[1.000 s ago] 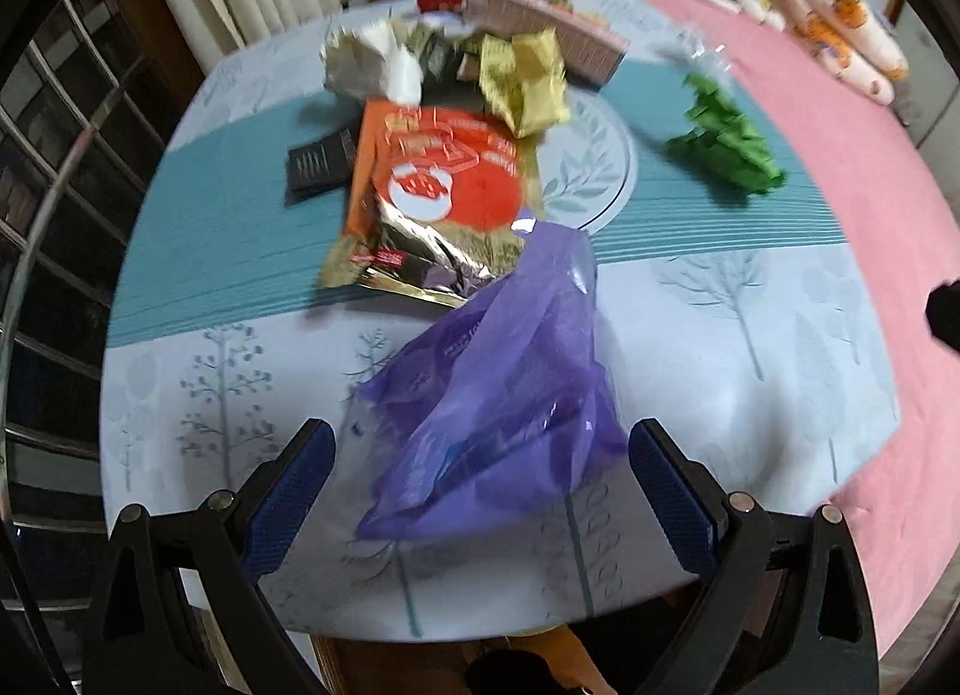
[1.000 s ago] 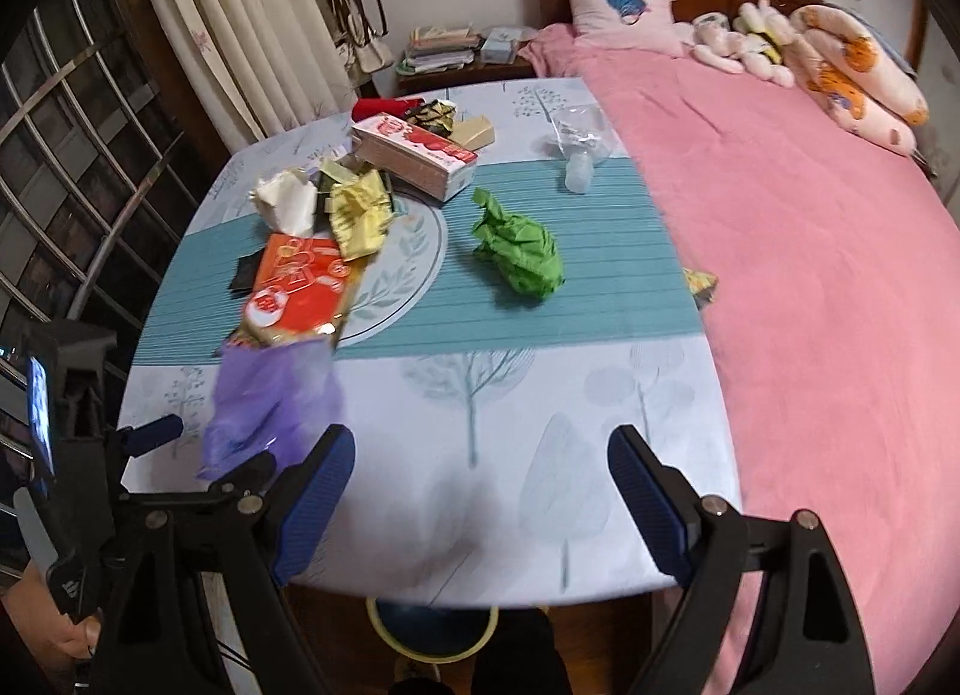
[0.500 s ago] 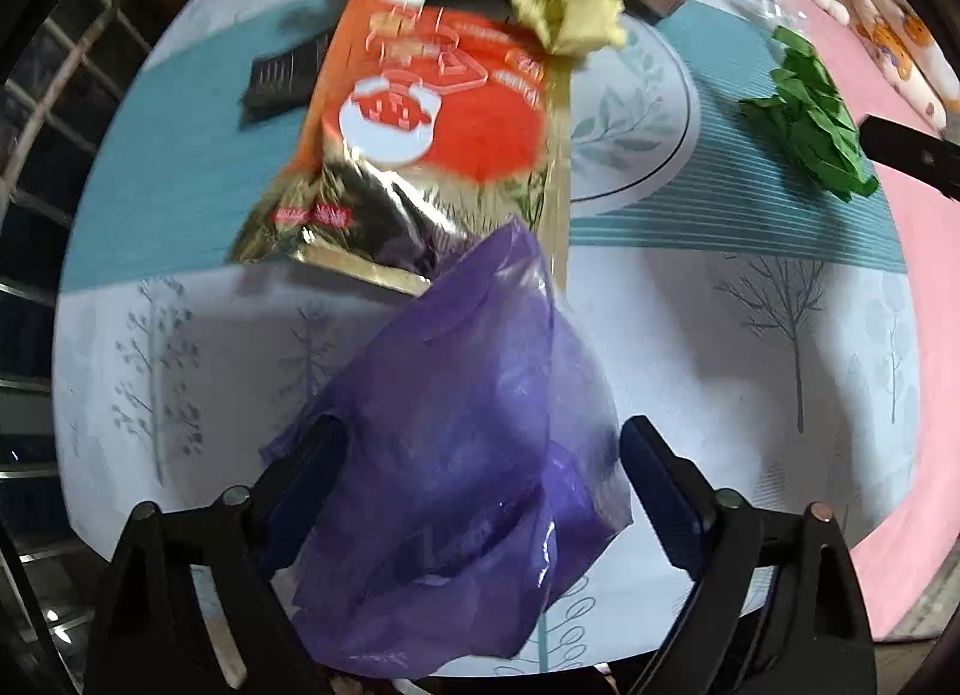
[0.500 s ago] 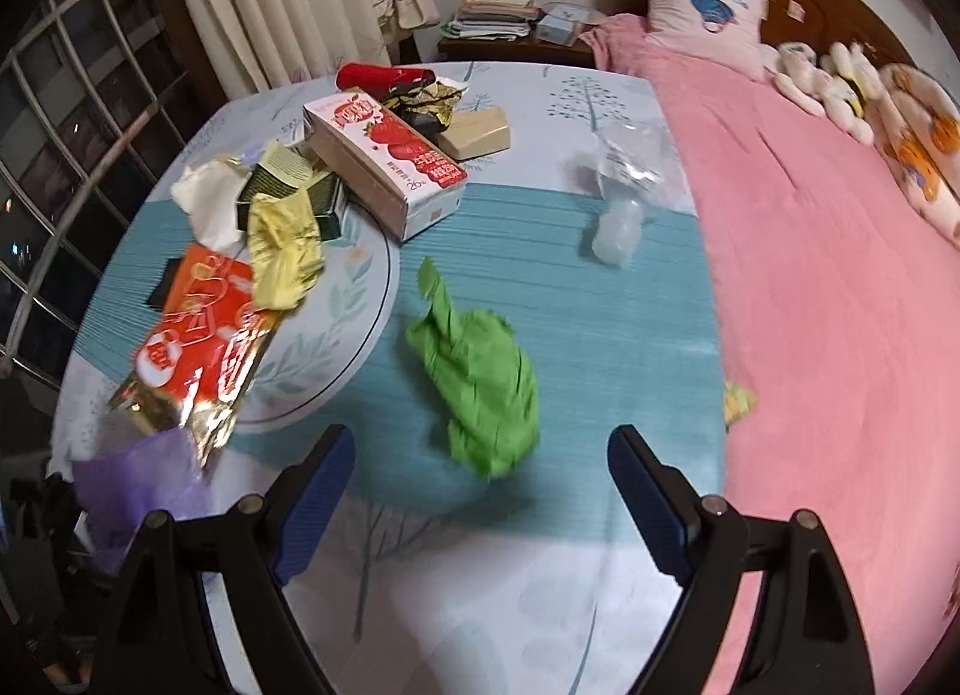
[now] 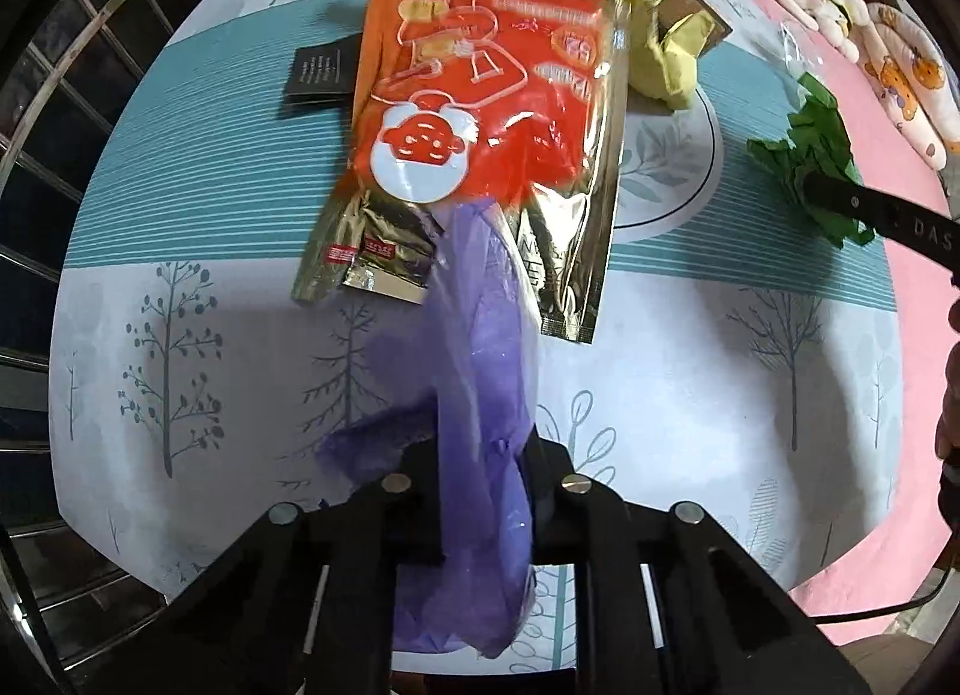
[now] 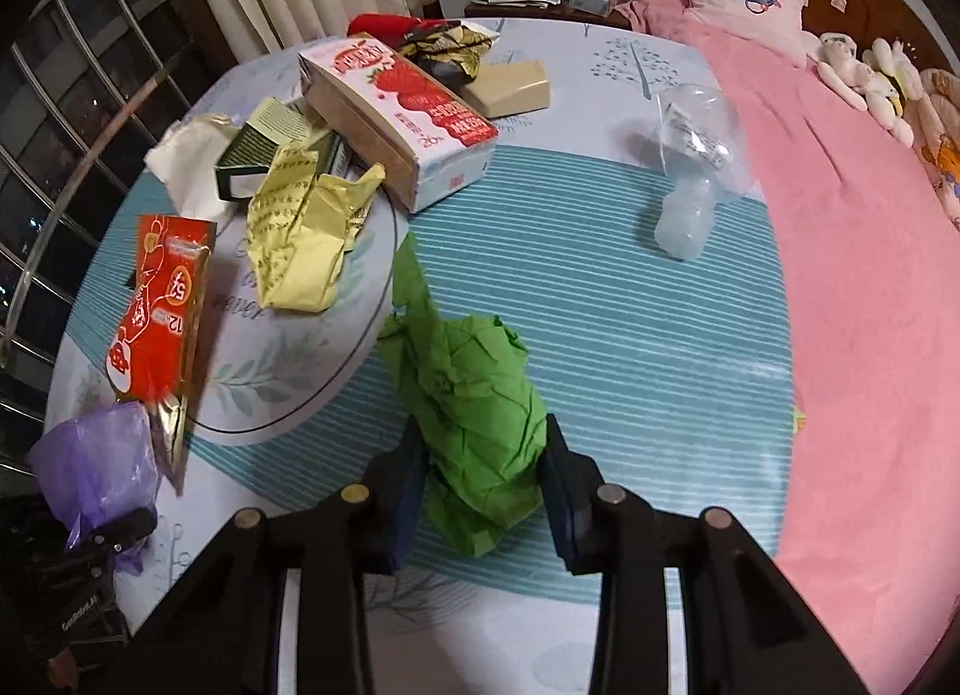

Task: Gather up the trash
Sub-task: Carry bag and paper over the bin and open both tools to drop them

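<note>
My left gripper (image 5: 483,473) is shut on a purple plastic bag (image 5: 480,395) that lies on the table and reaches up to the orange foil snack bag (image 5: 486,113). My right gripper (image 6: 483,455) is shut on a crumpled green paper wad (image 6: 474,395) on the teal stripe of the tablecloth. The green wad also shows at the right of the left wrist view (image 5: 810,155), and the purple bag at the lower left of the right wrist view (image 6: 96,455).
On the round table (image 6: 600,335) lie a crumpled yellow wrapper (image 6: 300,239), a strawberry carton (image 6: 396,113), white tissue (image 6: 186,155), dark green boxes (image 6: 264,149), a clear plastic bottle (image 6: 690,197) and a black card (image 5: 318,71). A pink bed (image 6: 870,275) borders the right.
My left gripper moved forward and closed on the purple bag. My right gripper moved forward over the table and closed on the green paper wad.
</note>
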A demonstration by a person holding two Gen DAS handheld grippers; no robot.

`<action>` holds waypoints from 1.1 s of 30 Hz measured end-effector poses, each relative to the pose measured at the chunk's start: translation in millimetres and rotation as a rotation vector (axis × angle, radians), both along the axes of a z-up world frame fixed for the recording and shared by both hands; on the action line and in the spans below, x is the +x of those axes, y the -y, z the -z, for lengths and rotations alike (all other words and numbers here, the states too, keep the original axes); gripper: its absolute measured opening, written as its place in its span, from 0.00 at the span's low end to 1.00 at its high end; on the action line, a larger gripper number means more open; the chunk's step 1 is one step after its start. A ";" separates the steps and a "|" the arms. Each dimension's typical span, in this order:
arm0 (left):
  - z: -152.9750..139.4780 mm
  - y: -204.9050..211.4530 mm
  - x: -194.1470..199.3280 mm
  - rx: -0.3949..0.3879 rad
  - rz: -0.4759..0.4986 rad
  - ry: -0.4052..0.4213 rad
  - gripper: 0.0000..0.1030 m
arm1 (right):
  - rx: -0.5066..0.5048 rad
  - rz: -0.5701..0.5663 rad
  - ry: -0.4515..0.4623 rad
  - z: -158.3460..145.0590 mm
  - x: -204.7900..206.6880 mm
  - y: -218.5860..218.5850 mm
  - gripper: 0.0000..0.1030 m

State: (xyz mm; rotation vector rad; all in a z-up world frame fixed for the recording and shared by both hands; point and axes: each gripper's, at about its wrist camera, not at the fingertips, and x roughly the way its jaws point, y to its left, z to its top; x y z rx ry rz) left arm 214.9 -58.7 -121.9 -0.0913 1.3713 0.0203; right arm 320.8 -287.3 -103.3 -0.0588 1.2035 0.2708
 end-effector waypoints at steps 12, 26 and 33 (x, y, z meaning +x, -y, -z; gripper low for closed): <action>-72.0 -5.6 -34.3 -0.035 0.087 0.146 0.11 | 0.070 0.004 0.086 -58.8 -79.7 -32.6 0.33; -123.6 -38.4 -138.8 -0.203 0.268 0.242 0.11 | 0.138 0.093 0.138 -101.5 -241.1 -86.4 0.33; -94.4 -60.2 -189.5 -0.277 0.245 0.157 0.11 | 0.161 0.111 0.063 -77.4 -313.1 -108.1 0.33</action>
